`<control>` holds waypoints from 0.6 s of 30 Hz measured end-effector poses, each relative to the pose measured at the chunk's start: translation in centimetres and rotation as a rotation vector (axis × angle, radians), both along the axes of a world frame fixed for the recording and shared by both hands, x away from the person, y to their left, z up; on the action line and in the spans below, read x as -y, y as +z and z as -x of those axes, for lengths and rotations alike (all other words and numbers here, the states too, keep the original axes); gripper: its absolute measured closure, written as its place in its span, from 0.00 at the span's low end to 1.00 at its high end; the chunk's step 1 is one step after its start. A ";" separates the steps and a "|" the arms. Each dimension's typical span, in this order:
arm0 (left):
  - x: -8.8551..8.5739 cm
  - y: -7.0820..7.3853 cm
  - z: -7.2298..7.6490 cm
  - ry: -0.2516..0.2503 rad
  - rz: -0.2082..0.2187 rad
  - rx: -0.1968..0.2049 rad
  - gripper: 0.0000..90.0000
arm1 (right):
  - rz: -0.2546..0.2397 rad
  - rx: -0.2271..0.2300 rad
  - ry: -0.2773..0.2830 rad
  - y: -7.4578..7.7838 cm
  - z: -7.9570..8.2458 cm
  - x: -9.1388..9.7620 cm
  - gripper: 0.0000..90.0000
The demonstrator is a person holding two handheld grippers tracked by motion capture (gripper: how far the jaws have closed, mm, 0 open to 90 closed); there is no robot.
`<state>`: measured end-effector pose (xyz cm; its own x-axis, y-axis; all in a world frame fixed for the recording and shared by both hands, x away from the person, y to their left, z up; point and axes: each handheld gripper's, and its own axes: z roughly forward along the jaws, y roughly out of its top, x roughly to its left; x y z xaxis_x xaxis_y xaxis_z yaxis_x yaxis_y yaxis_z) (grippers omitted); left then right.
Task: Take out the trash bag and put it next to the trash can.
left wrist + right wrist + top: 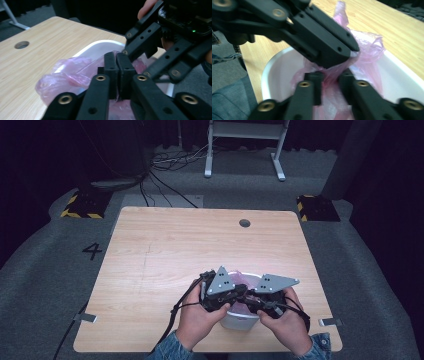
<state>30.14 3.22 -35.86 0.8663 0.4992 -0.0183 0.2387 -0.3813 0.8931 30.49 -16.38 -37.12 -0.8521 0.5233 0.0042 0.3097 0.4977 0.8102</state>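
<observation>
Setting: wooden table (165,250), seen from above, with a white tub (240,320) near its front edge, between two hands.
Left gripper (117,58): jaws clenched together, pinching a fold of the pink bag (67,77) at the tips; film bunched below the pads.
Right gripper (331,75): jaws narrowed on a twisted strand of bag (362,57), film pressed between the pads; blurred, so the exact contact line hard to make out.
Grippers together: tips crossed just above the tub, the left one's closed jaws lying over the right one's in the right gripper view, both gripping the same bag close to each other.
Bag: thin, translucent pink plastic, crumpled; lower part inside the tub, one lobe spilling over the rim toward the table in the left gripper view.
Tub: white, rounded corners, upright on the table; rim (265,75) visible around the bag.
Hands: left hand (197,317) and right hand (285,322) entering from the bottom of the high view, denim cuffs at the wrists, cables trailing off the left side.
</observation>
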 end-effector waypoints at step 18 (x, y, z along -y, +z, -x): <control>-5.9 -2.9 3.4 0.094 0.001 0.149 0.36 | -0.026 0.050 0.019 0.4 -2.2 0.0 0.96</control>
<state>26.70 9.12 -38.75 0.8090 0.5780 0.1068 0.1377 -0.3630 0.9216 32.66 -16.41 -36.73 -0.8612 0.5077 -0.0252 0.2593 0.4814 0.8373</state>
